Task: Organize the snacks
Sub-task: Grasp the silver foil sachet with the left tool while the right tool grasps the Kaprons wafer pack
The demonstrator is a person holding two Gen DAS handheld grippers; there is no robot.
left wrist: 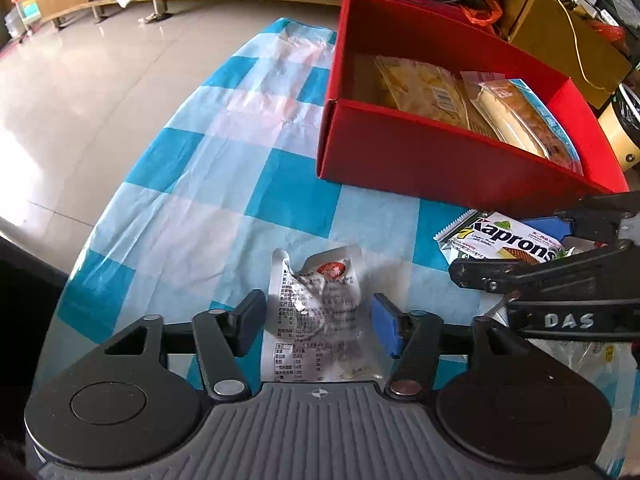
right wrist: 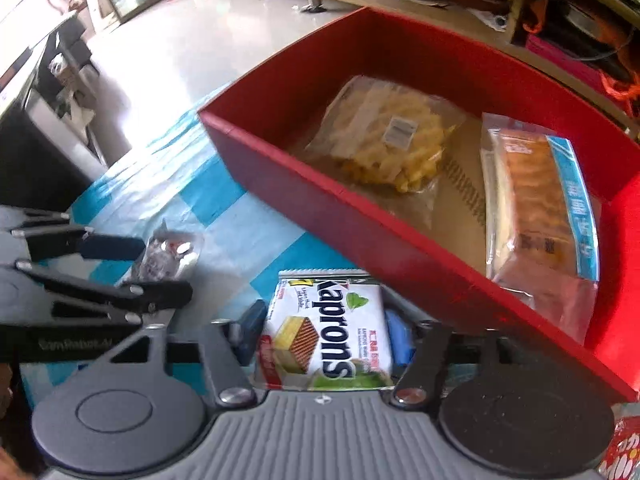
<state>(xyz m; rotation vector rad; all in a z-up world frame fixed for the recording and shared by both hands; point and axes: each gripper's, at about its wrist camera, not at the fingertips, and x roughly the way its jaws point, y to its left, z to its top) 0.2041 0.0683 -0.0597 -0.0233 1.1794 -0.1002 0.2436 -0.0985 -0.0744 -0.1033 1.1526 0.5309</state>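
Under the left wrist camera, the left gripper (left wrist: 318, 322) points steeply down at a crumpled silver snack pouch (left wrist: 316, 312) lying on the bench (left wrist: 224, 184) with its blue-and-white checked cover. The two pads stand either side of the pouch; a gap seems to show at each side, so I read the jaws as parted around it, not yet pinching. To grip well, centre the pouch between the pads, drop low enough to catch its thick middle and not a loose foil edge, then close firmly. The red box (left wrist: 440, 168) sits ahead and to the right, well apart from the pouch, and already holds two clear-wrapped snacks. The right gripper shows at the right edge, over a Kaprons wafer pack (left wrist: 500, 240).

From the right wrist camera, the right gripper (right wrist: 324, 336) straddles the Kaprons wafer pack (right wrist: 326, 332), which lies flat on the bench just beside the near wall of the red box (right wrist: 360, 216). Both pads appear to touch the pack's long edges, so I judge it clamped on the pack. The lift should go straight up to clear that wall before moving over the free floor beside the yellow snack bag (right wrist: 392, 140) and the cake package (right wrist: 536, 196). A flat, slick wrapper may slip or tilt, so keep it level. The left gripper (right wrist: 160, 264) shows at the left, around the silver pouch.
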